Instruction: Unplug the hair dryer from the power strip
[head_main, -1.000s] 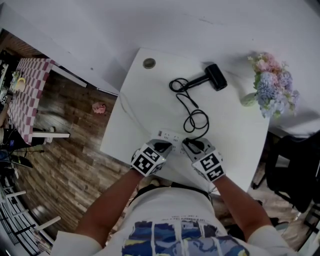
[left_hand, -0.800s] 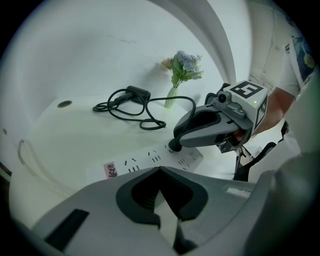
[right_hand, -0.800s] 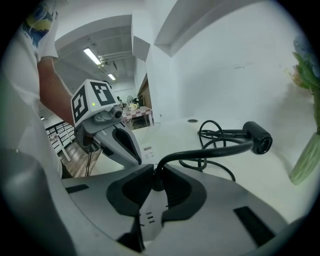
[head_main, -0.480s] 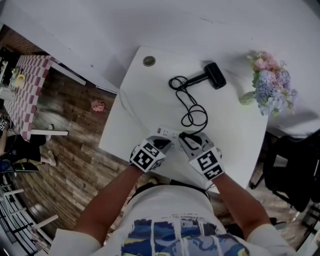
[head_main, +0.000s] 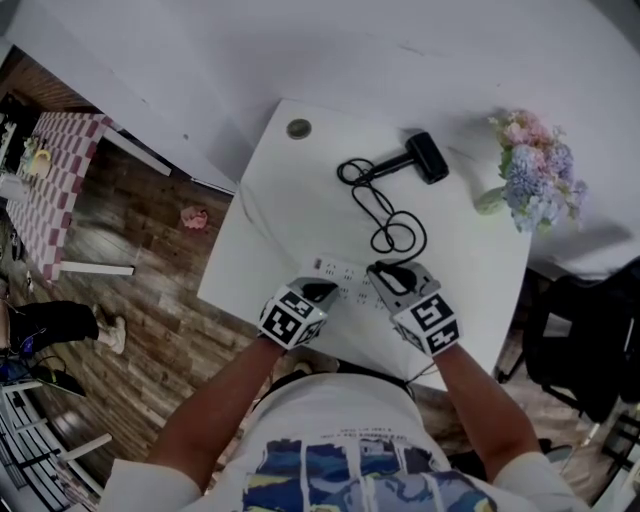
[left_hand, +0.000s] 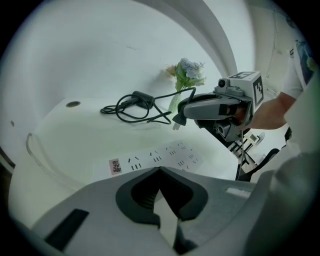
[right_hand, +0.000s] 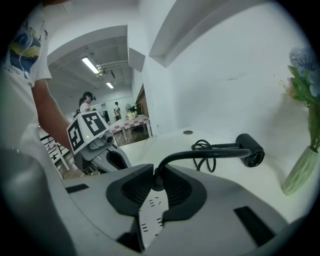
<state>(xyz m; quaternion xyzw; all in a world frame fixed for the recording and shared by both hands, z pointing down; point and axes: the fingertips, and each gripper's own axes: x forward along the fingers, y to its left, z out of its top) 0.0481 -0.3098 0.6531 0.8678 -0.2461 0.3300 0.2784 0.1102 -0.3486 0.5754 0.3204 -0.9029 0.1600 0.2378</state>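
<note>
A white power strip (head_main: 345, 272) lies near the front edge of the white table (head_main: 290, 190). My left gripper (head_main: 322, 290) rests shut on the strip's near left end (left_hand: 155, 157), nothing between its jaws. My right gripper (head_main: 385, 272) is shut on the black plug (left_hand: 177, 120), which hangs clear above the strip with its prongs bare. Its jaws have just eased open slightly, the plug (right_hand: 157, 182) still between them. The black cord (head_main: 385, 215) loops back to the hair dryer (head_main: 428, 156) lying at the table's far side.
A vase of flowers (head_main: 530, 170) stands at the table's far right corner. A round cable grommet (head_main: 298, 128) sits at the far left. A black chair (head_main: 590, 330) stands right of the table; a checkered table (head_main: 60, 170) is off to the left.
My right gripper has risen with the plug, lifting it off the power strip. The left gripper has stayed on the strip.
</note>
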